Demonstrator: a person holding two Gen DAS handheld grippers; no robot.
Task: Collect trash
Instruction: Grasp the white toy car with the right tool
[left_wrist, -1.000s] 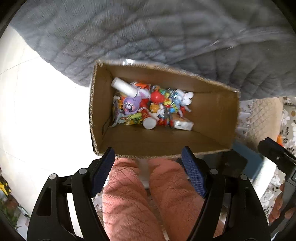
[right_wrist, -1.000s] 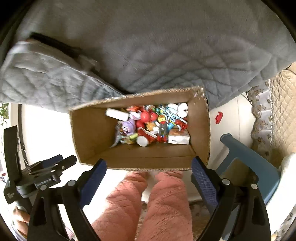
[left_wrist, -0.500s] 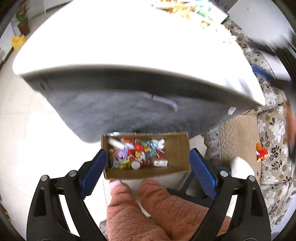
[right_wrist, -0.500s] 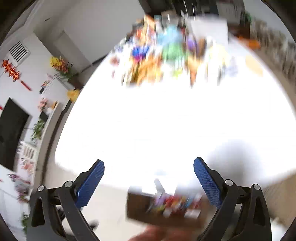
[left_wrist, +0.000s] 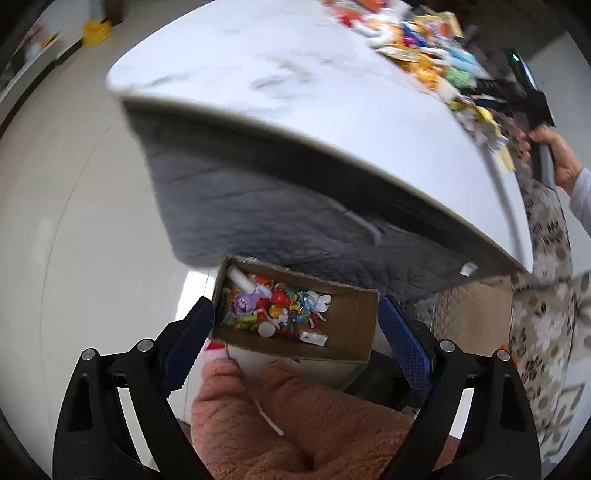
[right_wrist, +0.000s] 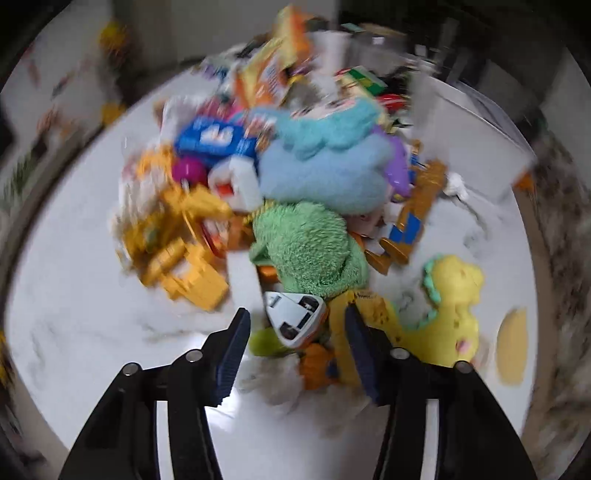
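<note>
A heap of toys and wrappers (right_wrist: 295, 177) is lying on the white table (right_wrist: 92, 314); a green plush (right_wrist: 306, 251) is sitting above the white toy car (right_wrist: 295, 314). The right gripper (right_wrist: 295, 347), jaws just narrowing but not pinching, is framing the car. Below the table edge, the cardboard box (left_wrist: 354, 325) is holding colourful trash (left_wrist: 277, 306). The left gripper (left_wrist: 295, 339) is hanging spread wide, empty.

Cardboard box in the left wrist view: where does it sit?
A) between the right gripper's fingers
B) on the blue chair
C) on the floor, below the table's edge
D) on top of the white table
C: the cardboard box, holding bright scraps, stands on the pale floor beneath the white table and its grey cloth.
</note>
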